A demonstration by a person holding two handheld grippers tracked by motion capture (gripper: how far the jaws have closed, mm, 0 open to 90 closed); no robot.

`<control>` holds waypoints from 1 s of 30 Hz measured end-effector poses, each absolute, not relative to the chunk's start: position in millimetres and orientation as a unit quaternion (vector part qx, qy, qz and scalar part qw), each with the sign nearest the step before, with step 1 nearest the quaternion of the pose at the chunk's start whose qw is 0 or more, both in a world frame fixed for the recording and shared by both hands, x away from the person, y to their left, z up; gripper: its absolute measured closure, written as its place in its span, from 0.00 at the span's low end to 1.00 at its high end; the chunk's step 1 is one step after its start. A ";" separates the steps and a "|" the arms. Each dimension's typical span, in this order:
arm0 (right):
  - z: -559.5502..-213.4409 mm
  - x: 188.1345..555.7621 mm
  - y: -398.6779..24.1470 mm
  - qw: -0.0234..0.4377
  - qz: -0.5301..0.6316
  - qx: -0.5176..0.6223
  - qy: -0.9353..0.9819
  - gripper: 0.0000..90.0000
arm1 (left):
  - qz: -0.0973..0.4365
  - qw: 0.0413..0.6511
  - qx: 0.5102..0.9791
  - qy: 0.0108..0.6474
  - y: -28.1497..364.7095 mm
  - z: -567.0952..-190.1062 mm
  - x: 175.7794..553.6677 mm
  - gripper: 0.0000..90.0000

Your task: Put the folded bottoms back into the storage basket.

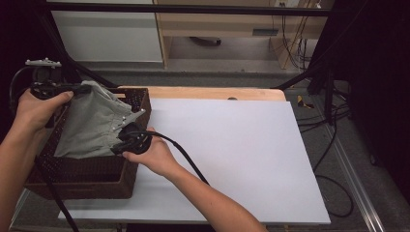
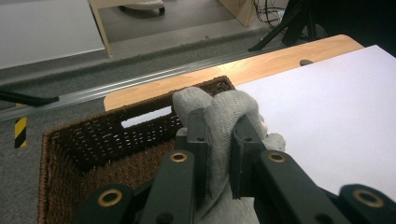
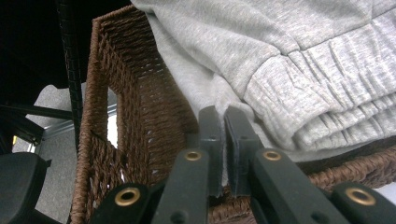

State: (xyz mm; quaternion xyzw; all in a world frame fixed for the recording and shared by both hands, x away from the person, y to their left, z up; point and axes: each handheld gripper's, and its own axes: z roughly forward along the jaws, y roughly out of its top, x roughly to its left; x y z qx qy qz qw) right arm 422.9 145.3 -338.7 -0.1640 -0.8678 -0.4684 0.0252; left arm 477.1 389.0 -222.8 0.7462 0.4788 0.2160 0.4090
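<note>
A grey sweat garment (image 1: 94,126) with a ribbed elastic band hangs stretched above a dark brown wicker basket (image 1: 87,186) at the table's left. My left gripper (image 1: 84,89) is shut on a bunched fold of the garment (image 2: 224,121) at its upper far corner. Over the basket's right rim, my right gripper (image 1: 117,149) is shut on a thin edge of the same cloth (image 3: 223,140). The ribbed band (image 3: 299,98) shows close in the right gripper view, with the basket wall (image 3: 140,107) behind it.
A large white sheet (image 1: 227,154) covers the wooden table (image 1: 212,93) to the right of the basket. Black cables (image 1: 183,157) trail from both grippers. Black frame poles (image 1: 309,72) and floor cables stand beyond the table's far right.
</note>
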 end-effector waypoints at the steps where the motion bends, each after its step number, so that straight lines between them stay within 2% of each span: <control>1: -338.6 422.7 145.3 0.024 -0.469 -0.165 -0.867 0.96 | 0.216 0.410 0.746 0.479 389.2 -222.9 477.3 0.90; 30: -341.4 423.7 148.4 0.022 -0.458 -0.168 -0.873 0.96 | 0.213 0.392 0.752 0.486 392.6 -238.2 481.4 0.90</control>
